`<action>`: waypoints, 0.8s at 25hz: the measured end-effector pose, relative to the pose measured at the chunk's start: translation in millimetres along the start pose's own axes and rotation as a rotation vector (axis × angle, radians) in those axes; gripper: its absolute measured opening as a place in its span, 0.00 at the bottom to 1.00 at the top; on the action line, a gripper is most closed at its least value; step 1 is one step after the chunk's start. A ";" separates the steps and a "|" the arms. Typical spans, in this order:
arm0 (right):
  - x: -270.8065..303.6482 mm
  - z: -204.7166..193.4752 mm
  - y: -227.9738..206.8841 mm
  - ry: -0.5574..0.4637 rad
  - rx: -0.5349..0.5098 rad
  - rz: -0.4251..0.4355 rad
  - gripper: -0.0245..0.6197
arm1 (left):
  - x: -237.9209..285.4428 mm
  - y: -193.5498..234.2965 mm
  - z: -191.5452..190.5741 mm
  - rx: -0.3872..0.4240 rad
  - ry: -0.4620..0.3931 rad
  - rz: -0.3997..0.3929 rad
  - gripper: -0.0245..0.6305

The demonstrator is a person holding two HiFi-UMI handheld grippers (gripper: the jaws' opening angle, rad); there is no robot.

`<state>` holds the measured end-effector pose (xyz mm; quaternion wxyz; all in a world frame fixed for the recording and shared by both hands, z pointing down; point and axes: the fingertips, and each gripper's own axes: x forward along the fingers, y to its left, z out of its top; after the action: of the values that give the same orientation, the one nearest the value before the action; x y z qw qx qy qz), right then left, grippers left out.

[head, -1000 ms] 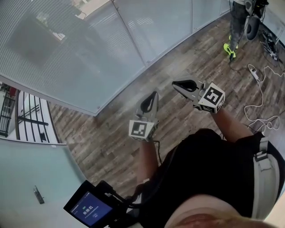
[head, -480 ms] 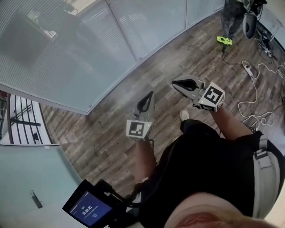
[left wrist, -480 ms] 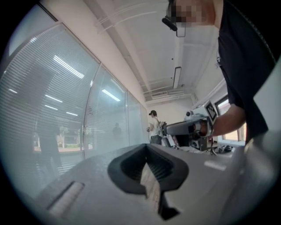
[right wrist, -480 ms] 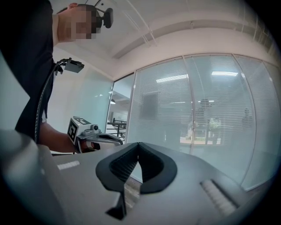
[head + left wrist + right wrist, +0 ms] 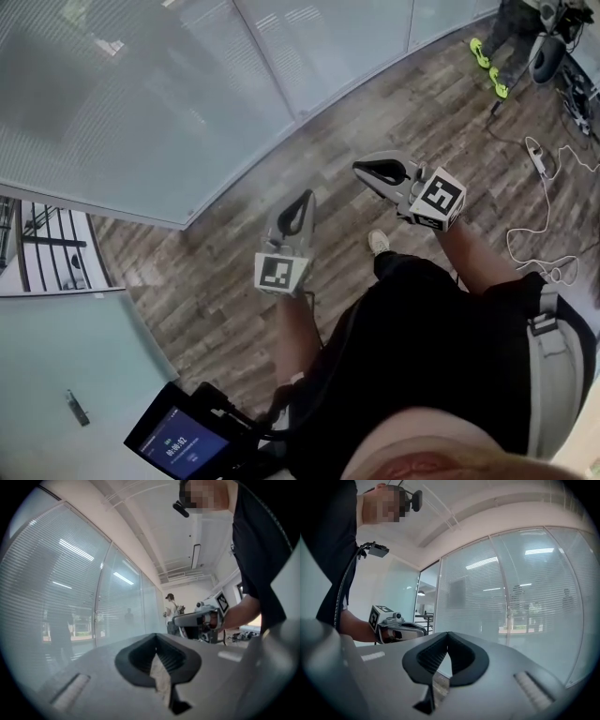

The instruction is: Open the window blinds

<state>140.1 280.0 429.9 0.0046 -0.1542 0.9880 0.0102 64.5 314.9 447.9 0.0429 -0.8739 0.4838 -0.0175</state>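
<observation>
While the window blinds are hanging lowered across the glass wall at the upper left of the head view, well apart from both tools, I am standing over the wood-plank floor. I am holding the left gripper and the right gripper level, side by side, each clenching its jaws together on nothing. A white power strip is lying at far right.
</observation>
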 end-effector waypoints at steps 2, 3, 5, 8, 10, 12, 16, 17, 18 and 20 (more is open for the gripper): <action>6.1 2.4 -17.0 -0.003 -0.014 0.016 0.05 | 20.9 2.4 6.2 0.012 -0.005 -0.019 0.04; 8.2 6.3 -19.9 -0.004 -0.030 0.031 0.05 | 28.0 3.6 10.0 0.017 -0.007 -0.023 0.04; 9.8 12.0 -23.2 -0.005 -0.063 0.056 0.05 | 38.3 9.1 15.6 0.023 -0.007 -0.014 0.04; 8.0 13.1 -30.4 0.000 -0.104 0.079 0.05 | 47.1 18.9 18.6 0.015 -0.009 0.017 0.04; 3.5 10.4 -44.0 0.006 -0.116 0.092 0.05 | 57.2 23.7 18.8 0.008 -0.007 0.031 0.04; -3.1 7.2 -67.7 0.010 -0.101 0.109 0.05 | 77.6 29.6 19.4 0.008 -0.001 0.049 0.04; -3.8 6.2 -105.2 -0.006 -0.103 0.141 0.05 | 110.4 42.5 24.2 0.042 0.021 0.076 0.04; -2.3 4.4 -109.1 -0.012 -0.103 0.147 0.05 | 114.3 45.3 24.8 0.047 0.024 0.085 0.04; -1.5 1.9 -110.5 -0.016 -0.098 0.153 0.05 | 116.0 47.3 24.9 0.049 0.027 0.096 0.04; -1.6 -1.4 -112.2 -0.020 -0.087 0.168 0.05 | 119.0 49.1 25.8 0.051 0.031 0.120 0.04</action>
<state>175.9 173.6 429.2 0.0070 -0.0707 0.9960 0.0550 88.1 189.7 416.3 0.0586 -0.8416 0.5353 -0.0410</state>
